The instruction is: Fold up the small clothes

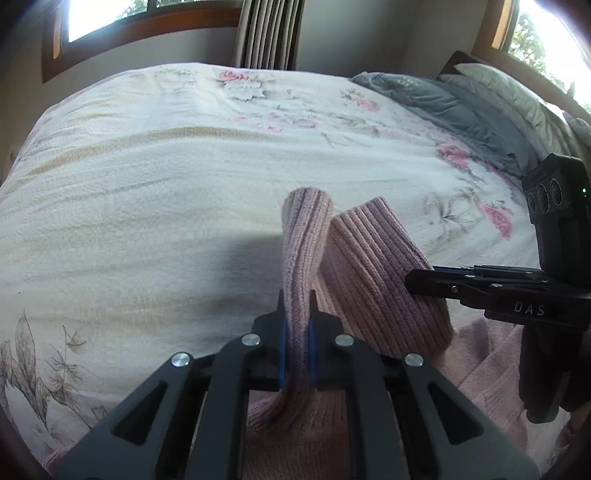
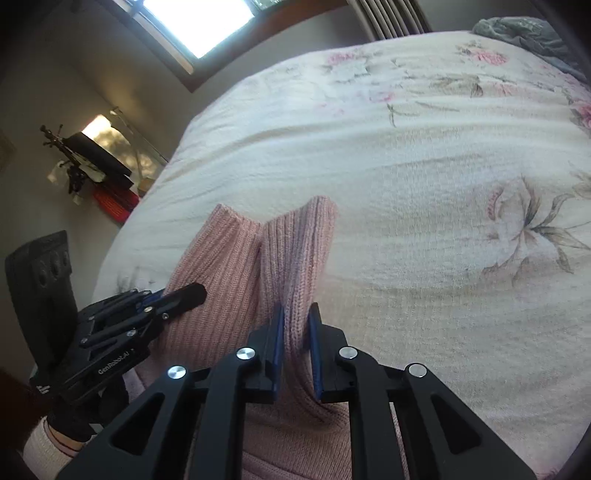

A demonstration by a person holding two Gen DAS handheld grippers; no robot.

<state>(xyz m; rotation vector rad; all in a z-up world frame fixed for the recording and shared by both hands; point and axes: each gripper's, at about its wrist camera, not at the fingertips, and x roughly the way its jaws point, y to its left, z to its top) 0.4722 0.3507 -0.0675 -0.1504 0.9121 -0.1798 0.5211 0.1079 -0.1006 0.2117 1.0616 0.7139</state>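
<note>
A pink ribbed knit garment [image 1: 376,273] lies at the near edge of a bed. My left gripper [image 1: 297,314] is shut on one upright fold of its ribbed hem, which sticks up between the blue pads. In the left wrist view my right gripper [image 1: 417,282] reaches in from the right and pinches the other part of the hem. In the right wrist view my right gripper [image 2: 297,325] is shut on a raised fold of the pink garment [image 2: 221,266], and the left gripper [image 2: 192,293] grips the fabric at the left. The rest of the garment hangs below both, partly hidden.
The bed carries a white blanket with pink flowers [image 1: 184,177]. Grey and pale pillows [image 1: 461,107] lie at its far right. Curtains [image 1: 266,33] and windows stand behind. A side table with dark objects [image 2: 96,162] sits left of the bed. A gloved hand [image 2: 74,421] holds the left gripper.
</note>
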